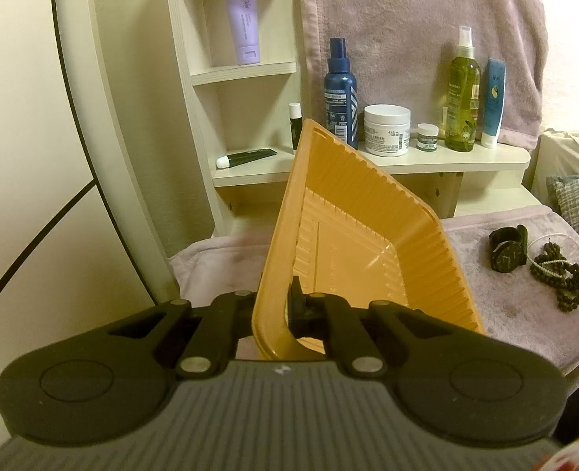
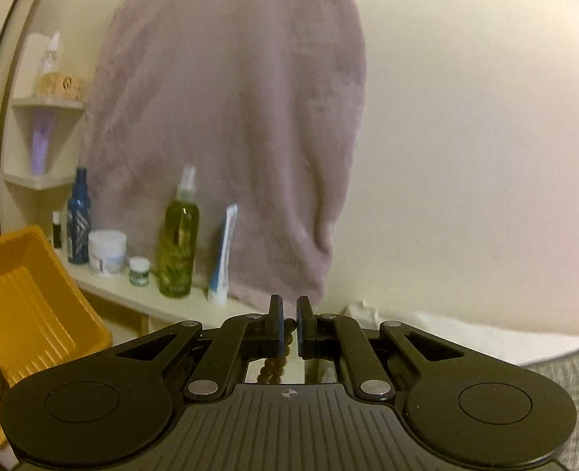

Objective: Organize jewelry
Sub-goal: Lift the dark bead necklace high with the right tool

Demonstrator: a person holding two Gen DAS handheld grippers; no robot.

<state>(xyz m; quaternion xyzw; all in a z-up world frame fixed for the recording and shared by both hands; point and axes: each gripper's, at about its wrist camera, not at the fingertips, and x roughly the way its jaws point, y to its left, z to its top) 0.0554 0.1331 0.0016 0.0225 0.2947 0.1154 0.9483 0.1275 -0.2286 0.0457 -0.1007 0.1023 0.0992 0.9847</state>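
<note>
In left tongs (image 1: 277,310), tilted orange tray (image 1: 352,235); right tongs (image 2: 288,327) pinching bead strand (image 2: 275,365).

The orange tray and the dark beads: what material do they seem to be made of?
Orange tray: likely thin moulded plastic, glossy, with pressed ribs along its walls; the left gripper clamps its rim. Dark beads: matte brown, round, strung, possibly wood or seed; the right gripper pinches a strand.

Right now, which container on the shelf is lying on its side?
The dark green tube with the white cap, on the shelf's left end. The bottles, jars and other tubes all stand upright.
</note>
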